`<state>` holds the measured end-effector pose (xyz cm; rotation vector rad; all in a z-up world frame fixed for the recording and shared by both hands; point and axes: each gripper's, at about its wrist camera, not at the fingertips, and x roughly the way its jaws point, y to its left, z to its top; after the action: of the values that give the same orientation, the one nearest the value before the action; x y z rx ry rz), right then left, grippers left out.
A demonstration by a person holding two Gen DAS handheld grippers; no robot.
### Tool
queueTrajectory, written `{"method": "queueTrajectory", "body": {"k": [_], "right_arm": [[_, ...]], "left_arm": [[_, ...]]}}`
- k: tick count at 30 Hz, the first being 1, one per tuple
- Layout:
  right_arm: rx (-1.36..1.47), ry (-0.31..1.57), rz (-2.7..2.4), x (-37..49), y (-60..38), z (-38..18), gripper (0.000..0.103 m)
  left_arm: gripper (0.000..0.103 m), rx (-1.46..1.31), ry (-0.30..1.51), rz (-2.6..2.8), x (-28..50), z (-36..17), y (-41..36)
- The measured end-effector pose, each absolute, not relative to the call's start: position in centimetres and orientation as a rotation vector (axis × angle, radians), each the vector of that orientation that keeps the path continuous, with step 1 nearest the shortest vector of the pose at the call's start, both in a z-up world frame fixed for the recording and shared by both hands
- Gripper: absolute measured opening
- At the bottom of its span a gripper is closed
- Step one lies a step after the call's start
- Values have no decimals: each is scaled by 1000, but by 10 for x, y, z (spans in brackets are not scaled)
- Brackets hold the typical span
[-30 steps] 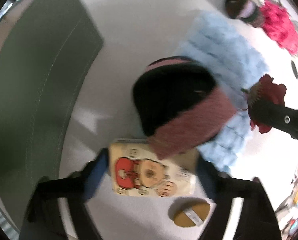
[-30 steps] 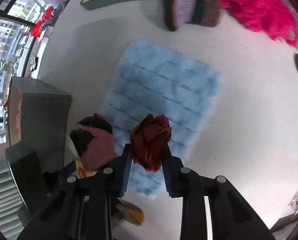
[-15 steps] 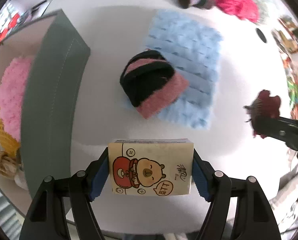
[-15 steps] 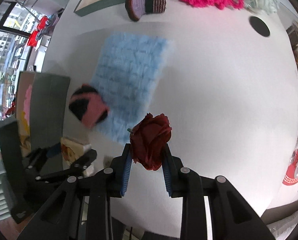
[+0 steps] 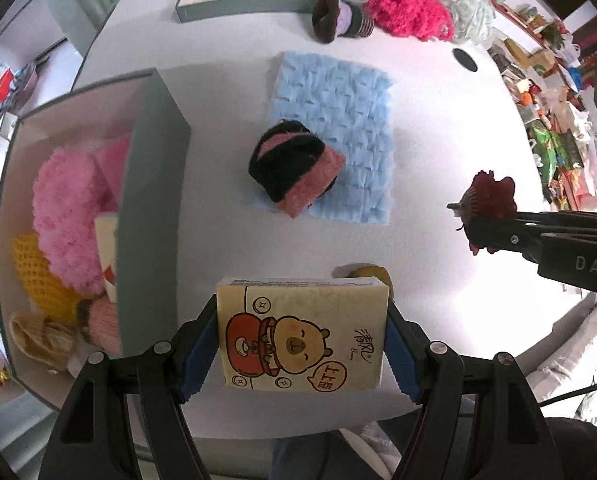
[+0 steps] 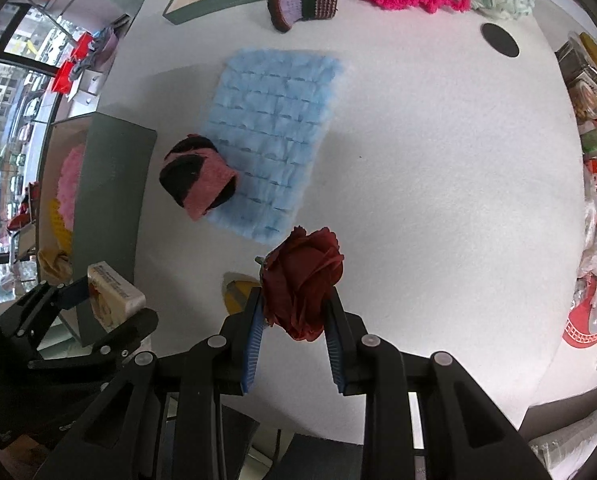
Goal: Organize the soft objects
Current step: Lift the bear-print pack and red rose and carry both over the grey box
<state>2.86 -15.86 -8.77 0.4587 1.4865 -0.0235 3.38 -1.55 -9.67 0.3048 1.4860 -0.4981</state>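
My left gripper (image 5: 302,336) is shut on a cream tissue pack with a cartoon bear (image 5: 302,340), held above the white table's near edge. My right gripper (image 6: 294,320) is shut on a dark red fabric rose (image 6: 304,284), also lifted; the rose also shows in the left wrist view (image 5: 492,196). A black-and-pink rolled knit (image 5: 294,172) lies on a light blue fluffy mat (image 5: 338,136). A grey box (image 5: 154,184) at the left holds a pink fluffy item (image 5: 70,208), a yellow knit and other soft things.
A yellow round pad (image 6: 238,292) lies on the table under the grippers. At the far edge stand a second grey tray (image 5: 266,4) with an orange flower, a purple-striped knit (image 5: 342,20), a magenta fluffy item (image 5: 410,12) and a pale green one (image 5: 472,16). Clutter lines the right side.
Both grippers have risen and pulled back from the mat with the tissue pack and the rose; the box's inside and the far edge have come into view.
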Motion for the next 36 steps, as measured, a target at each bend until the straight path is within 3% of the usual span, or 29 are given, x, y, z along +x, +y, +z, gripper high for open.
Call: {"method": "queueTrajectory", "body": {"k": [9,36], "right_arm": [[443,1457,-60,28,-131,-69,31],[160,1395,144,106,0,-9,31]], "left_arm": [[75,290,1398,-560,41,-53,33],[75,-29,1277,-220,76,-22,191]]}}
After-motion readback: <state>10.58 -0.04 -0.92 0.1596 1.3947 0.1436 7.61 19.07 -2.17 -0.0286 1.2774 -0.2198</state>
